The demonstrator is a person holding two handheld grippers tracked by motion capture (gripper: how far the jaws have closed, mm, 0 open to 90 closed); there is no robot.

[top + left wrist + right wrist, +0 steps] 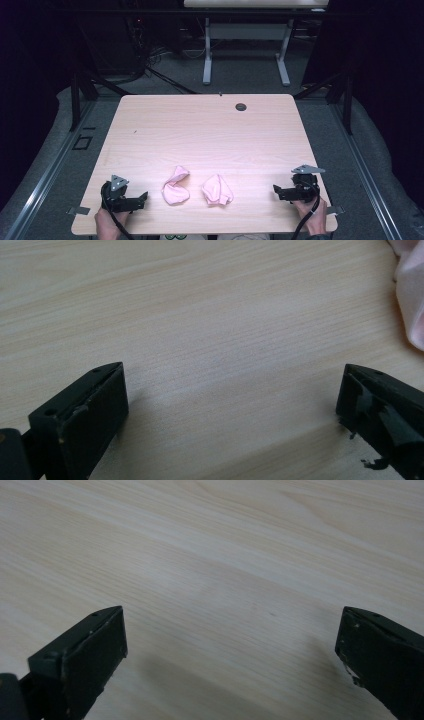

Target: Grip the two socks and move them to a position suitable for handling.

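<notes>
Two crumpled pink cloths lie near the front edge of the light wooden table point(200, 130): one point(175, 186) left of centre, the other point(217, 190) just right of it. My left gripper point(142, 198) rests low on the table to the left of the left cloth, held by a hand, jaws wide open and empty. In the left gripper view the gripper point(232, 390) stands over bare wood, with the pink cloth point(412, 300) at the right edge. My right gripper point(276, 191) sits right of the right cloth, open and empty; its own view shows the gripper point(232, 630) above bare wood.
A small dark grommet hole point(241, 106) sits near the table's far edge. Grey carpet surrounds the table, with black frame posts point(75, 95) at the sides and a white-legged desk point(245, 55) behind.
</notes>
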